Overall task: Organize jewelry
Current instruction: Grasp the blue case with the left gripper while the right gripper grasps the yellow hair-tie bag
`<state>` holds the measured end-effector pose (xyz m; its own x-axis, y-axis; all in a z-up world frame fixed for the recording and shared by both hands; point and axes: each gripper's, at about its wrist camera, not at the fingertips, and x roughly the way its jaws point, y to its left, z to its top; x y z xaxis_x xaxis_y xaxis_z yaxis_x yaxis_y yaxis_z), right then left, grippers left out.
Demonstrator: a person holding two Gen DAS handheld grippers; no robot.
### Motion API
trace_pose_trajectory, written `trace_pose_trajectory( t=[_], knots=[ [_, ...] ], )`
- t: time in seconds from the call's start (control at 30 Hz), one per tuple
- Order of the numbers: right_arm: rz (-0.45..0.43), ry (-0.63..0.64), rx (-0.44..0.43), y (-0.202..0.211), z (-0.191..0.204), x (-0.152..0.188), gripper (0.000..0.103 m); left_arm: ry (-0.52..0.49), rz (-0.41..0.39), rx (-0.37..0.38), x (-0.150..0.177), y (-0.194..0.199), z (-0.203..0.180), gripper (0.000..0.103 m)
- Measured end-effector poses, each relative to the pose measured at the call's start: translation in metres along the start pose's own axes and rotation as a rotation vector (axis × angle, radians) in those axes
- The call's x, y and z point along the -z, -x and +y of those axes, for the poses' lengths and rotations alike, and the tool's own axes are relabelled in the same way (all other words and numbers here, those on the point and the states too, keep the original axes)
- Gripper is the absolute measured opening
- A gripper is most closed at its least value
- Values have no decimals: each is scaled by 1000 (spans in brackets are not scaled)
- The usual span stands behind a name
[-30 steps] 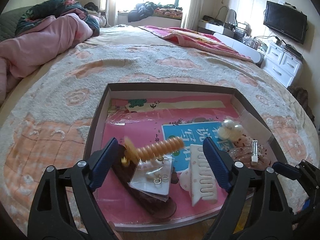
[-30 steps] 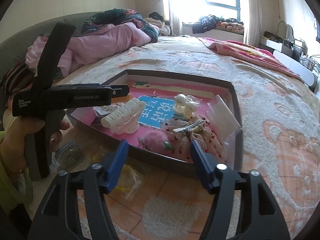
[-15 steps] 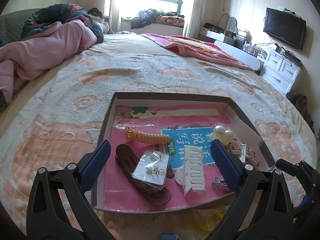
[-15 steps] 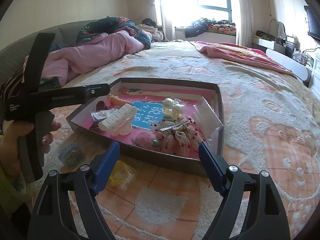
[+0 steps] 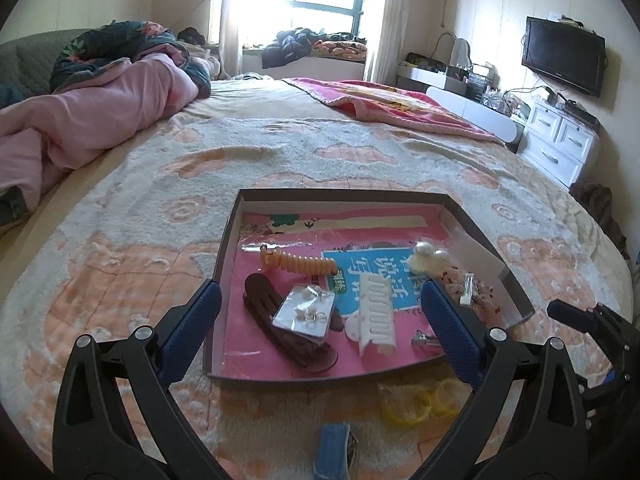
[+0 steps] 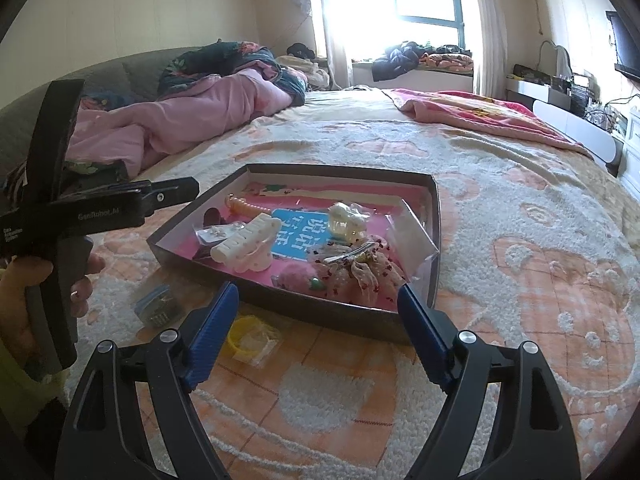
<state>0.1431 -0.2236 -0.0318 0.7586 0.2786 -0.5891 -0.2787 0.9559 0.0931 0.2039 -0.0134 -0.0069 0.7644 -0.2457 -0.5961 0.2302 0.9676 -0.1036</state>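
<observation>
Cardboard box: I see the shallow dark box (image 5: pixel 224 280) lying on the bed (image 5: pixel 280 152), and it sits farther from my left camera than a second ago.
Orange spiral piece: the ribbed orange hair piece (image 5: pixel 298 263) lies flat on the pink lining at the far left of the box; a second ago it was blurred and up between my left jaws.
Left hand-held gripper: my left hand-held gripper (image 5: pixel 320 328) stands wide with nothing between the pads, a little wider than a second ago, and pulled back and up from the box.
Right hand-held gripper: my right hand-held gripper (image 6: pixel 318 328) is wider than before and empty, hovering over the blanket just short of the box's near wall.
Inside the box: brown clip (image 5: pixel 288 326), bagged earrings (image 5: pixel 306 314) lying on it, white claw clip (image 5: pixel 376 314), pearl clip (image 5: pixel 428 258).
Outside the box: yellow rings in a clear bag (image 6: pixel 250 338) and a blue packet (image 6: pixel 156 306) lie on the bed, near the front wall.
</observation>
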Motion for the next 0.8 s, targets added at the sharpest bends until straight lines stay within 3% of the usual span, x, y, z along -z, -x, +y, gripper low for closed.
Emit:
trace_pose_trajectory(
  t=[0.37,0.8],
  knots=[
    [6,15,-15,7,6,5,79,-16,3,-11,14,15,-1,91],
    [60,64,-69,-5,20,15,79,12,82,-32,49,21,13,91]
  ],
)
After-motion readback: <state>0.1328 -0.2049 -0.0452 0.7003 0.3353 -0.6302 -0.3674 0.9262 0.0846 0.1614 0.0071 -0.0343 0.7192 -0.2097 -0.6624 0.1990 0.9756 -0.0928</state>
